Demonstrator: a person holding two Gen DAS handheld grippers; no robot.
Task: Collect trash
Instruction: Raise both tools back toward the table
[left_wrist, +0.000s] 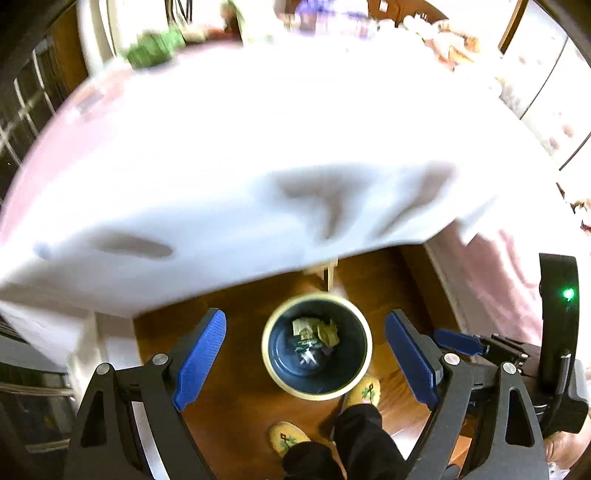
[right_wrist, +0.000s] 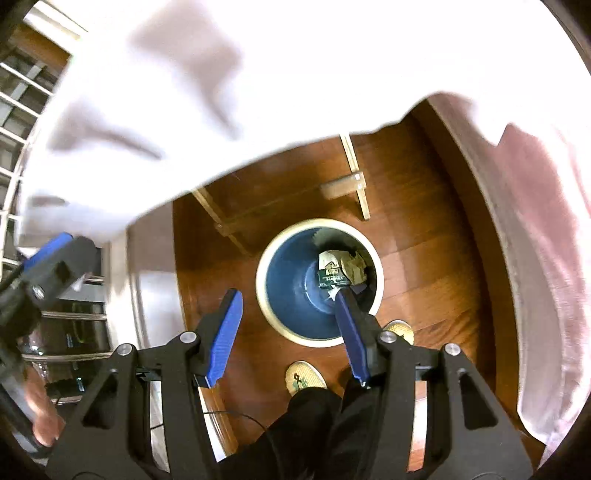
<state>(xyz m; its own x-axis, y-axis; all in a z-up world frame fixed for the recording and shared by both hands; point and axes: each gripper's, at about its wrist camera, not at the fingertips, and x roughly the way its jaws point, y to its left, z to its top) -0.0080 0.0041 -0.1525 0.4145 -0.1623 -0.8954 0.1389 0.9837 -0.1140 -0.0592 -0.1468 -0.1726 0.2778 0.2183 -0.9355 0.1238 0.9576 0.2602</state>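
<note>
Blue-lined, cream-rimmed round waste bin (left_wrist: 316, 345) standing upright on the dark wooden floor (right_wrist: 424, 258), directly below both grippers and just in front of the person's 2 yellow slippers (left_wrist: 364, 393).

Contents: crumpled tan paper wrappers and a dark green printed packet (right_wrist: 334, 275), lying at the bottom of the bin, toward the side away from the person. The trash sits inside the bin, touching neither gripper.

Left gripper (left_wrist: 306, 360): fingers spread wide, nothing between them. In the left wrist view the bin's mouth falls almost centred in the gap between the 2 blue pads (left_wrist: 201, 360), well below them.

Right gripper (right_wrist: 288, 332): fingers also wide apart and empty. In the right wrist view its right pad overlaps the bin's near rim in the picture, the tip lined up with the green packet; whether it is level with the rim or well above it cannot be told.

White tablecloth (left_wrist: 258, 166): blurred, hanging over a table edge above the bin, with a pink cloth (right_wrist: 535, 221) draped at the right.

Placement, as a judgement: both grippers point down over the bin with fingers apart because this is a drop position; the collected pieces appear already deposited, and neither gripper has anything left to release.
</note>
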